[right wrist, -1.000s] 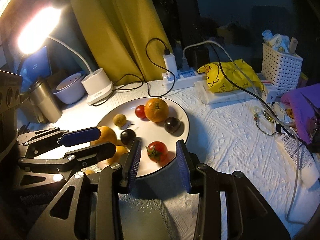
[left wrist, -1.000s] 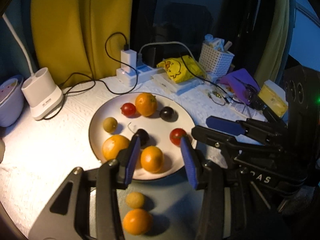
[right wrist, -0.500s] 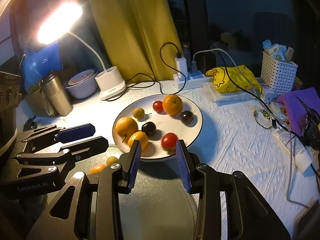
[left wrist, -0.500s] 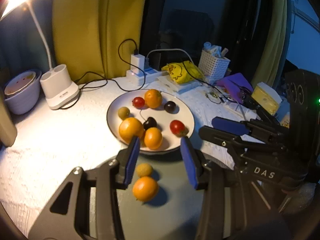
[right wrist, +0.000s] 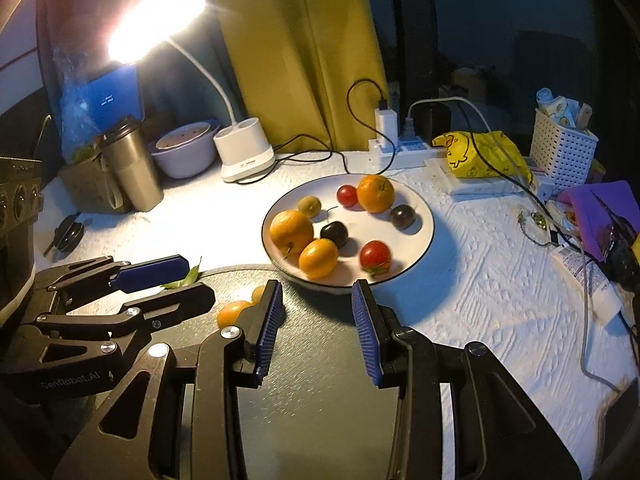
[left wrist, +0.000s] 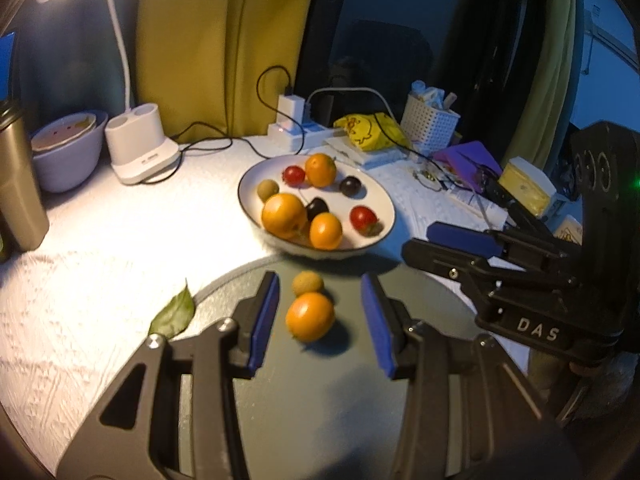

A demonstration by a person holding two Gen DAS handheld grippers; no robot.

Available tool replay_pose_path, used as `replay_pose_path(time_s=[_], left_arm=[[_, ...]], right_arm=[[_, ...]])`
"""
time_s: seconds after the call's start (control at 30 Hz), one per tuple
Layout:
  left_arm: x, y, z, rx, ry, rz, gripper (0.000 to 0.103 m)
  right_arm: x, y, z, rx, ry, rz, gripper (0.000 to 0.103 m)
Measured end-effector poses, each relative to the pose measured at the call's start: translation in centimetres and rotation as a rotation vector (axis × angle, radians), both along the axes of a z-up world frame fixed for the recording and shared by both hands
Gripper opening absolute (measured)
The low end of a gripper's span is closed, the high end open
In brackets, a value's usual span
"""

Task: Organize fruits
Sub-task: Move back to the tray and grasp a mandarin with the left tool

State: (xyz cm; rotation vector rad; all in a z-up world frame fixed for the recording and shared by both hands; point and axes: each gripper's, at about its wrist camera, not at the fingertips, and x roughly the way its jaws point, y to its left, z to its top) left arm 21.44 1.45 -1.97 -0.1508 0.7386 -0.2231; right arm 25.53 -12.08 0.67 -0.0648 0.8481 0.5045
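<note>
A white plate (left wrist: 382, 200) (right wrist: 420, 216) holds three oranges, two red tomatoes, two dark plums and a small brownish fruit. In front of it lies a dark round plate (left wrist: 316, 408) (right wrist: 316, 380) with one orange (left wrist: 310, 316) (right wrist: 232, 312) and a small yellowish fruit (left wrist: 307, 283) (right wrist: 258, 294) on it. My left gripper (left wrist: 320, 322) (right wrist: 180, 280) hovers open over the dark plate, and the orange shows in the gap, untouched. Over the right part of the same plate hangs my right gripper (right wrist: 319, 320) (left wrist: 440, 246), open, with nothing between its fingers.
A green leaf (left wrist: 174, 312) lies at the dark plate's left edge. At the back stand a lamp base (left wrist: 140, 148), a bowl (left wrist: 68, 148), a steel tumbler (right wrist: 128, 168), a power strip (right wrist: 400, 152) with cables, a yellow bag (right wrist: 480, 152) and a white basket (right wrist: 564, 148). Clutter fills the right side.
Both grippers have drawn back from the white plate toward me. More of the dark plate and the leaf have come into view. The jaws' gaps look unchanged.
</note>
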Motion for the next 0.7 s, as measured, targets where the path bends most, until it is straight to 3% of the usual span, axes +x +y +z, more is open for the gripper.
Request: replay_pose_path(time_s=[0.3,0.43,0.7], left_arm=[[-0.2,-0.2,-2.1,0.007,0.041,-0.011,0.045],[0.5,-0.6,-2.9,0.012,0.067,-0.011,0.059],[2.4,-1.6,-3.9,0.066,0.099,-0.012,0.059]], right_arm=[[-1.1,0.6,-1.2,-0.004,0.027,0.001,0.039],[-1.1,0.1,-1.9,-0.002,0.042,-0.007,0.039],[-0.3,-1.5,-2.4,0.008,0.054,-0.035,0.039]])
